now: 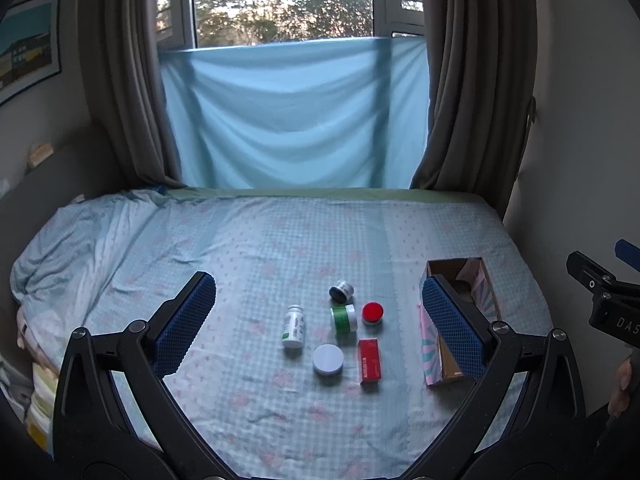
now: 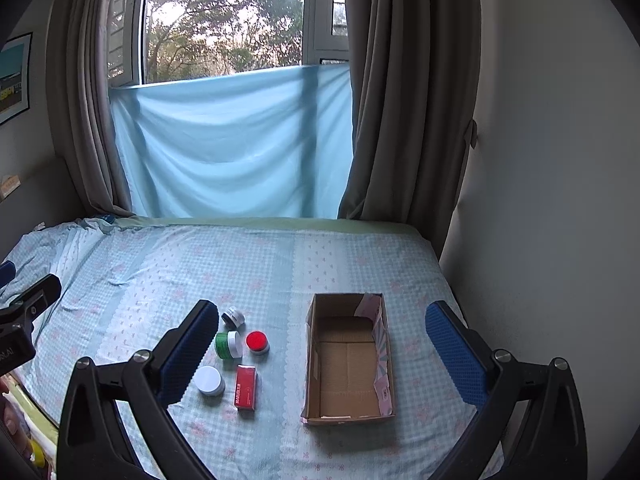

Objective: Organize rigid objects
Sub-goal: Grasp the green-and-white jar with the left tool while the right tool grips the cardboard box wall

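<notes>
Both grippers, left (image 1: 316, 316) and right (image 2: 320, 340), hover wide open, holding nothing. On the bed (image 2: 280, 264), one empty cardboard box (image 2: 348, 364) lies near the right edge. Beside it: one red carton (image 2: 245, 387), one bottle (image 1: 294, 326), four jars (image 2: 209, 380).

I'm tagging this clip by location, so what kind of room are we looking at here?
Most likely a bedroom in a home. The work surface is a bed with a patterned sheet, set against a window with grey curtains, and a framed picture hangs on the wall.
</notes>
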`<move>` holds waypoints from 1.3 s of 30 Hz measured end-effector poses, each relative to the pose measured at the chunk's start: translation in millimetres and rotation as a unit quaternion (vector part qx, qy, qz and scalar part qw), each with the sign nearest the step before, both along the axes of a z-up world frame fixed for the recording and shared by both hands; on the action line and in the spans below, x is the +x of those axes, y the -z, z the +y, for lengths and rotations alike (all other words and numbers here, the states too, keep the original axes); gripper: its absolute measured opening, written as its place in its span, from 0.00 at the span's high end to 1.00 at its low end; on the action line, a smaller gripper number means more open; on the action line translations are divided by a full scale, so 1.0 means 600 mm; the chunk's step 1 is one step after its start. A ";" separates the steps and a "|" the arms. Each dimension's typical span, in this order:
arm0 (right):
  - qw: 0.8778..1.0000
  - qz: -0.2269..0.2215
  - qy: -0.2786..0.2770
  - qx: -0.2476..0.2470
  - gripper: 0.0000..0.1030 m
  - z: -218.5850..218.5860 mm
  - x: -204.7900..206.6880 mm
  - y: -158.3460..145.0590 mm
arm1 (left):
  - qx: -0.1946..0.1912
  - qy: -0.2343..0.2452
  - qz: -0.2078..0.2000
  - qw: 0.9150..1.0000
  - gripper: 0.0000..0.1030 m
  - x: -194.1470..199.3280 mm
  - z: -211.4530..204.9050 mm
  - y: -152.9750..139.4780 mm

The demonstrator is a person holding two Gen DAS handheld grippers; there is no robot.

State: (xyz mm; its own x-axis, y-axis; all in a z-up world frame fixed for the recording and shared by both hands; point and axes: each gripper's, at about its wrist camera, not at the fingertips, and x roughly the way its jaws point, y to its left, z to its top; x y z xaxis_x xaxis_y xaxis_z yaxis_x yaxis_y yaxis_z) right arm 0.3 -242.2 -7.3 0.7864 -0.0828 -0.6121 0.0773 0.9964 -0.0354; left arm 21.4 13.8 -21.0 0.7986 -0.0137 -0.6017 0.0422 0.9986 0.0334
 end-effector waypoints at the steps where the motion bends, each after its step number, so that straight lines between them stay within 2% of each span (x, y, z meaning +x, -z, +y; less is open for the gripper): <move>1: 1.000 0.007 0.002 0.004 0.00 -0.007 0.005 0.007 | 0.001 0.000 0.008 1.000 0.01 0.007 -0.001 0.008; 6: 0.997 0.069 0.027 0.029 0.00 -0.056 0.037 0.065 | 0.003 0.003 0.064 0.998 0.01 0.059 -0.009 0.068; 11: 0.985 0.148 0.068 0.059 0.00 -0.123 0.075 0.158 | 0.009 0.005 0.131 0.991 0.00 0.125 -0.017 0.156; 17: 0.957 0.244 0.122 0.095 0.00 -0.216 0.125 0.301 | 0.027 -0.001 0.201 0.979 0.01 0.210 -0.028 0.290; 24: 0.917 0.352 0.148 0.118 0.01 -0.299 0.168 0.486 | 0.026 -0.009 0.285 0.958 0.00 0.307 -0.025 0.449; 26: 0.907 0.374 0.144 0.132 0.14 -0.317 0.171 0.526 | 0.030 -0.014 0.305 0.952 0.00 0.329 -0.025 0.487; 31: 0.886 0.416 0.127 0.160 0.32 -0.342 0.176 0.614 | 0.026 -0.018 0.348 0.937 0.01 0.382 -0.031 0.570; 33: 0.878 0.434 0.116 0.166 0.42 -0.340 0.179 0.638 | 0.035 -0.016 0.360 0.932 0.01 0.403 -0.038 0.600; 35: 0.871 0.449 0.104 0.169 0.60 -0.338 0.181 0.662 | 0.040 -0.016 0.374 0.927 0.01 0.423 -0.044 0.628; 37: 0.865 0.455 0.091 0.190 0.72 -0.340 0.183 0.679 | 0.044 -0.018 0.385 0.922 0.01 0.442 -0.048 0.653; 39: 0.862 0.462 0.087 0.189 0.79 -0.341 0.187 0.691 | 0.048 -0.019 0.393 0.918 0.01 0.462 -0.053 0.675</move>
